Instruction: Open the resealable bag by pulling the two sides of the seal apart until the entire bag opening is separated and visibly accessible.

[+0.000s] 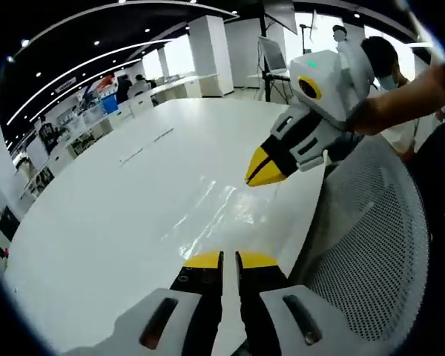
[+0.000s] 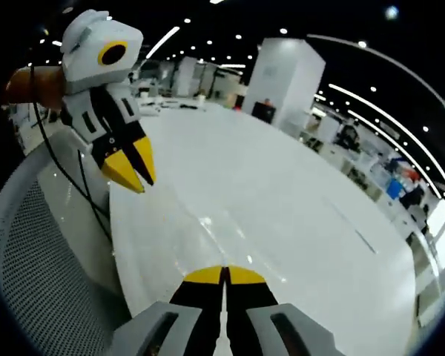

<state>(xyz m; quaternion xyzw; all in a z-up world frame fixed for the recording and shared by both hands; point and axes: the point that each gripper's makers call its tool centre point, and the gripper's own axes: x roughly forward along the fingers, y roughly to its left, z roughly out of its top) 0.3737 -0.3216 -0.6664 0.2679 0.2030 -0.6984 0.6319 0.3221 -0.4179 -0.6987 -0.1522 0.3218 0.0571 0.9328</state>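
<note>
The resealable bag [image 1: 221, 206] is clear film, seen only as glossy streaks on the white table [image 1: 119, 215]. My left gripper [image 1: 230, 258] stands at the bag's near edge, its yellow-tipped jaws pressed together. My right gripper [image 1: 262, 170] comes in from the right, held by a hand, jaws together at the bag's far edge. In the right gripper view the bag [image 2: 230, 241] shines just ahead of my right gripper [image 2: 224, 273], and the left gripper [image 2: 132, 172] hangs near the table's edge. I cannot tell whether either gripper pinches the film.
A grey mesh chair back [image 1: 371, 245] stands close beside the table's edge, seen again as the chair [image 2: 44, 259]. A black cable [image 2: 81, 189] hangs from the left gripper. Desks and people [image 1: 130, 87] are far behind; a white pillar [image 2: 289, 78] rises beyond the table.
</note>
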